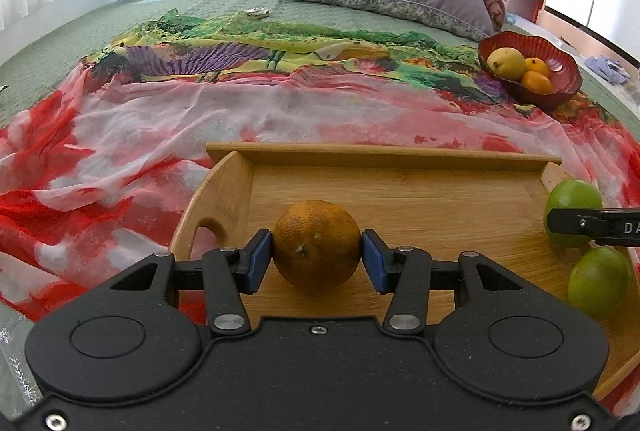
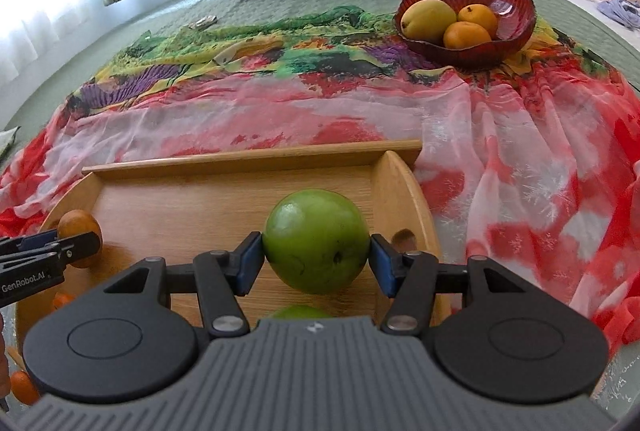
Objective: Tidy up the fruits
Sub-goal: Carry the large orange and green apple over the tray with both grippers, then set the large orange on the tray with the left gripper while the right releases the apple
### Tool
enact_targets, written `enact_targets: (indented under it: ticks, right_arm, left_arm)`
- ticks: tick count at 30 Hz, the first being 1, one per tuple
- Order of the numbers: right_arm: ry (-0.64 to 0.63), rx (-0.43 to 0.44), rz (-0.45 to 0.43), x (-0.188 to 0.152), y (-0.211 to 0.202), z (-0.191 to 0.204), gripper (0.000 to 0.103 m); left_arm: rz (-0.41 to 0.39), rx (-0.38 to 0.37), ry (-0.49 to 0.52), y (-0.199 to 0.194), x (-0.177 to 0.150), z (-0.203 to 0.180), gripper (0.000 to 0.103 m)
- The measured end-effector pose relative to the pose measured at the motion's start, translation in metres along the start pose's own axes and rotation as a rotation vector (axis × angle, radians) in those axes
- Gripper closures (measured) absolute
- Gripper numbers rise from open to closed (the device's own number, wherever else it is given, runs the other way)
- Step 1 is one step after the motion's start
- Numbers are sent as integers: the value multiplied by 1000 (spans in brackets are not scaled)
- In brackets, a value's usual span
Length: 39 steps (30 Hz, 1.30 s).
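My left gripper [image 1: 317, 257] clamps an orange [image 1: 317, 245] above the wooden tray [image 1: 400, 153] — my right gripper [image 2: 316, 259] clamps a green apple [image 2: 316, 241] over the same tray, red bowl [image 2: 516, 11] beyond.

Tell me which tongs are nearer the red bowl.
Right. The right tongs, shut on a green fruit, sit at the tray end nearer the red bowl; the left tongs, gripping the orange, are farther.
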State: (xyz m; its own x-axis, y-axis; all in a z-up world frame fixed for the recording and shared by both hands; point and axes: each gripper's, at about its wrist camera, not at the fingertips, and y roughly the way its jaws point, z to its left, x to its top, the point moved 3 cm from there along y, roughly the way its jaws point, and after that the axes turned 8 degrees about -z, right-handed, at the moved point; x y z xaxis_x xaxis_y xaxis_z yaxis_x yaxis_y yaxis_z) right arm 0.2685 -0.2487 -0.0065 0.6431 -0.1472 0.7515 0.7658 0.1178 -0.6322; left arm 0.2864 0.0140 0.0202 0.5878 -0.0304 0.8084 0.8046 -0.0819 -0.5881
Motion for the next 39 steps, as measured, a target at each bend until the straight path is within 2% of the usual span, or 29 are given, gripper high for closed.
enact_targets:
  ticks: [20, 27, 29, 31, 33, 34, 39]
  right_arm:
    - [-8, -11, 11, -2, 7, 4, 43]
    - [-10, -12, 4, -4, 5, 4, 36]
    - [-14, -12, 5, -6, 3, 4, 30]
    - [-20, -10, -4, -7, 0, 3, 28]
    - [-33, 5, -20, -5, -6, 4, 16]
    - [-40, 18, -27, -4, -10, 4, 14]
    - [-74, 41, -76, 0, -36, 2, 10]
  left_arm:
    - [-8, 3, 16, -2, -2, -3, 56]
    - [-25, 4, 43, -9, -4, -5, 54]
    - [-32, 3, 43, -13, -5, -5, 49]
    - [-49, -4, 35, -21, -5, -3, 42]
    - [-76, -19, 23, -33, -6, -1, 27]
    - [-91, -32, 22, -40, -7, -1, 24]
    - [-144, -45, 59, -74, -16, 0, 14]
